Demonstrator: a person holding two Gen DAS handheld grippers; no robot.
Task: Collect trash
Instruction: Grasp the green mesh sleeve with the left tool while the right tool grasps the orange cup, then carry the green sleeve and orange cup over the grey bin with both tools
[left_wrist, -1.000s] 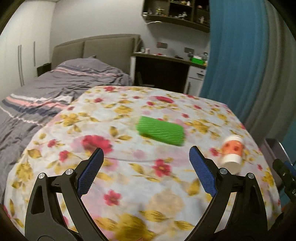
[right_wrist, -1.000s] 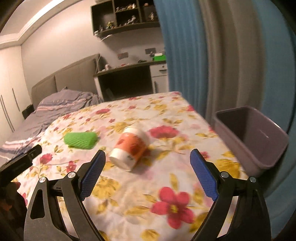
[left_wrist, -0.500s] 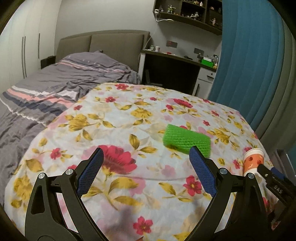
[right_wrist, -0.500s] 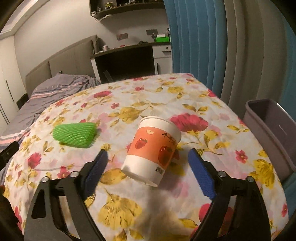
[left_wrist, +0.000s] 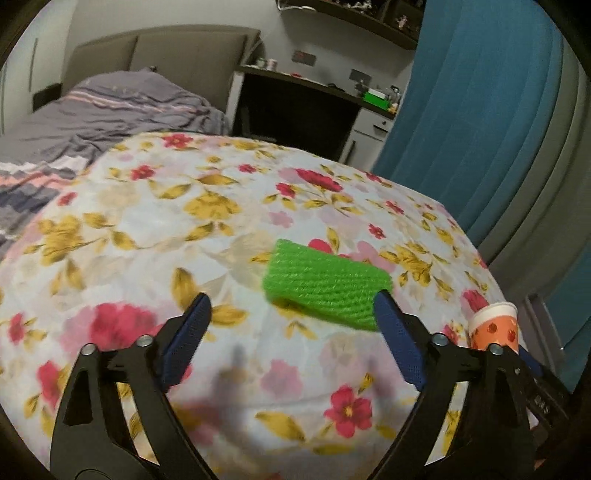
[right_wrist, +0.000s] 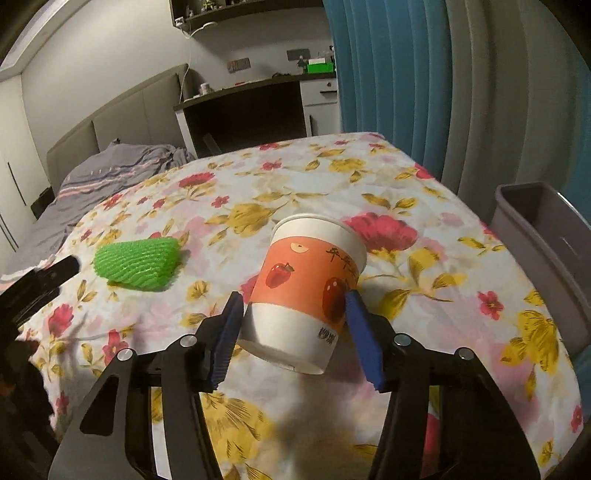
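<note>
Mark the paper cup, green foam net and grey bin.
paper cup (right_wrist: 306, 291), right wrist view, orange band
green foam net (left_wrist: 325, 284), left wrist view, top face
grey bin (right_wrist: 546, 236), right wrist view, inner wall

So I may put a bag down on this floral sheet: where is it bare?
Bare left of the green foam net, toward the grey duvet. Crowded between net and paper cup, and by the grey bin.
</note>
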